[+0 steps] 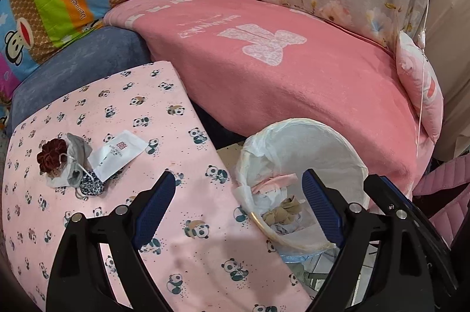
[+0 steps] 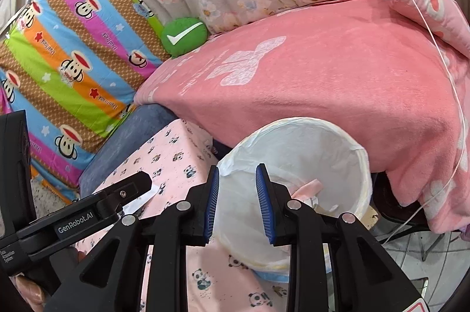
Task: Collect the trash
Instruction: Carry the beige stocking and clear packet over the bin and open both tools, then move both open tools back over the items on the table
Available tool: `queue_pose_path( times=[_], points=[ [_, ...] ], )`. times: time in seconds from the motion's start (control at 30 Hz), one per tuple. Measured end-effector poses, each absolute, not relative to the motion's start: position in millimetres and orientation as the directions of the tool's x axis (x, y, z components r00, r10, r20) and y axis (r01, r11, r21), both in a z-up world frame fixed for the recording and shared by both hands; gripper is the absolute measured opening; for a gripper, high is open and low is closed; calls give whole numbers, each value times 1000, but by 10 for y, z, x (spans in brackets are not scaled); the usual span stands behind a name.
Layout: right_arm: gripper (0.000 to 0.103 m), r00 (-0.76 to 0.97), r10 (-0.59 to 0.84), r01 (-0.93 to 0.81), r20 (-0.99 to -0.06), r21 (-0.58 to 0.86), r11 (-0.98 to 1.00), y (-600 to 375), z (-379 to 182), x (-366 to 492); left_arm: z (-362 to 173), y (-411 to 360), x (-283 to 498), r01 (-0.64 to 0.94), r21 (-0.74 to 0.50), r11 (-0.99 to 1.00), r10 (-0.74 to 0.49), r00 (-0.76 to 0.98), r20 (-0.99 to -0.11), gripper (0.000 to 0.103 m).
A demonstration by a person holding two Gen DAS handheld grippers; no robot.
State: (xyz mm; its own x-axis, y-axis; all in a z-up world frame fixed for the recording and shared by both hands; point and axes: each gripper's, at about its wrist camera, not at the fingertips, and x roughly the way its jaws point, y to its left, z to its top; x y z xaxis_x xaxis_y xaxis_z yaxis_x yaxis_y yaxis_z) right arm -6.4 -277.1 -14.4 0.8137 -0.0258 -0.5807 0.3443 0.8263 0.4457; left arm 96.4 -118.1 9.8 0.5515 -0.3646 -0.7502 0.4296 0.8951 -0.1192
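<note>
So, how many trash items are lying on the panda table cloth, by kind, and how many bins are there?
Dark red scrunchie-like bundle: 1
Grey crumpled mask or cloth: 1
White paper packet with red logo: 1
Black-and-white patterned piece: 1
White lined bin: 1
Total: 4 items on the cloth, 1 bin. The pile overlaps, so more may be hidden.

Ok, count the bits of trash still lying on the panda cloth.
3, clustered at the cloth's far left: a dark red scrunchie, a grey crumpled mask beside it, and a white paper packet to their right. More may hide underneath.
</note>
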Motion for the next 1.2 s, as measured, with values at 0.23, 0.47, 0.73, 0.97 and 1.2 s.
queue_pose_path(
  times=[0.23, 0.47, 0.73, 0.97, 1.2],
  points=[
    [34, 813, 5, 295, -582, 419, 859, -2419, -41, 24, 123, -806, 982, 355, -132, 925, -330, 586, -740, 84],
    [38, 803, 35, 248, -595, 388, 888, -2038, 4, 74, 106, -426, 980, 292, -161, 943, -311, 599, -738, 84],
    [39, 790, 71, 195, -609, 359, 913, -1635, 20, 173, 50, 16, 1010, 217, -197, 956, -290, 605, -742, 84],
    [39, 773, 111, 138, -625, 335, 932, -1224, 13, 324, -16, 395, 1086, 157, -215, 964, -266, 608, -748, 84],
    [39, 754, 148, 92, -640, 325, 941, -899, -21, 516, -151, 866, 1187, 76, -216, 973, -217, 609, -763, 84]
  ],
)
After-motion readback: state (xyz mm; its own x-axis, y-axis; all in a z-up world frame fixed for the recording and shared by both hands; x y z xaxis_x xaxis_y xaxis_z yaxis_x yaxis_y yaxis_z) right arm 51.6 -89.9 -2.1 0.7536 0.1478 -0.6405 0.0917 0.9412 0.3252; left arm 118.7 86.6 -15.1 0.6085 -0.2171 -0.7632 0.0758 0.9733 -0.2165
